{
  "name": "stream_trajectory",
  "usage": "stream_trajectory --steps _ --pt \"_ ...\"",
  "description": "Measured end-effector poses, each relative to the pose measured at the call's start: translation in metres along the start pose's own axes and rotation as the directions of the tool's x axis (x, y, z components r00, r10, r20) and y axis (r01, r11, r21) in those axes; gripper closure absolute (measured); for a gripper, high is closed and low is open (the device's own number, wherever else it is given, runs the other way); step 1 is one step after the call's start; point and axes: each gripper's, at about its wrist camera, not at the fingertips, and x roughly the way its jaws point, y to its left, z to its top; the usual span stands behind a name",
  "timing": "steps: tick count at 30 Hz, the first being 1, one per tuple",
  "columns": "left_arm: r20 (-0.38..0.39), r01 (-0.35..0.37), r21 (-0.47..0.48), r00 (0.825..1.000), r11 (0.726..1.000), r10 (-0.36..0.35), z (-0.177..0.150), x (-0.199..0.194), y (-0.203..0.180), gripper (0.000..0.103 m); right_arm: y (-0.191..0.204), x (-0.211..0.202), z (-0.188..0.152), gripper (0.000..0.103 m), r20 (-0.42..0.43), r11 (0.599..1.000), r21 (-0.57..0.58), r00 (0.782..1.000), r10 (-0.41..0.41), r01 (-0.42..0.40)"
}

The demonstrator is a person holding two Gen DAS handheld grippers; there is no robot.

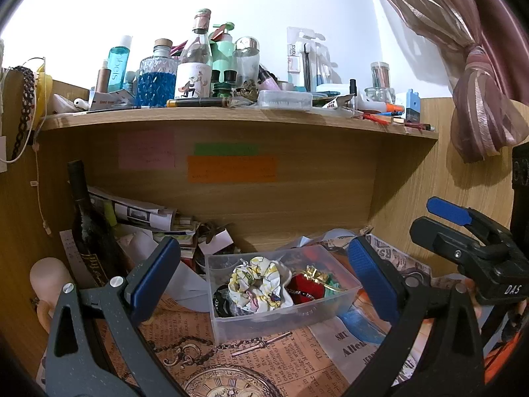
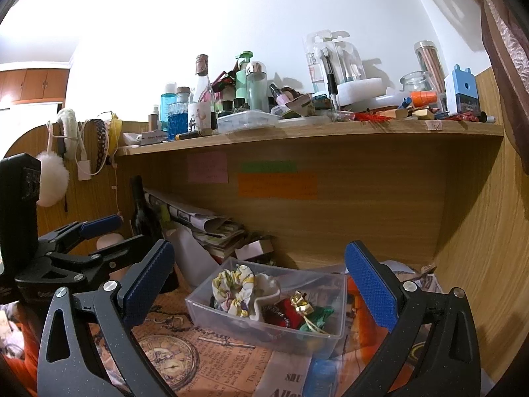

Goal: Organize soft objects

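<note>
Wooden shelving crowds the far wall. From the left wrist view, the left tool (image 1: 264,278) hangs spread and empty before a clear plastic tub (image 1: 281,317) on the counter, a yellow-white fabric scrunchie (image 1: 261,284) inside. From the right wrist view, the right tool (image 2: 261,281) likewise gapes empty, near that tub (image 2: 264,334). Sorting looks nearly finished; next needs another soft item found.

Open space lies above the clear bin (image 1: 281,301) beneath the shelf (image 1: 231,117); a dark bottle (image 1: 87,221) and paper stack (image 1: 145,218) obstruct the left, the wooden side panel (image 2: 479,231) the right
</note>
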Motion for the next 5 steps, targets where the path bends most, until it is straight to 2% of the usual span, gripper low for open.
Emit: stream_trajectory --steps 5 --pt "-0.002 0.003 -0.002 1.0 1.0 -0.003 0.0 -0.0006 0.0011 0.0 -0.0004 0.0013 -0.0013 0.0 -0.002 1.0 -0.002 1.0 -0.003 0.003"
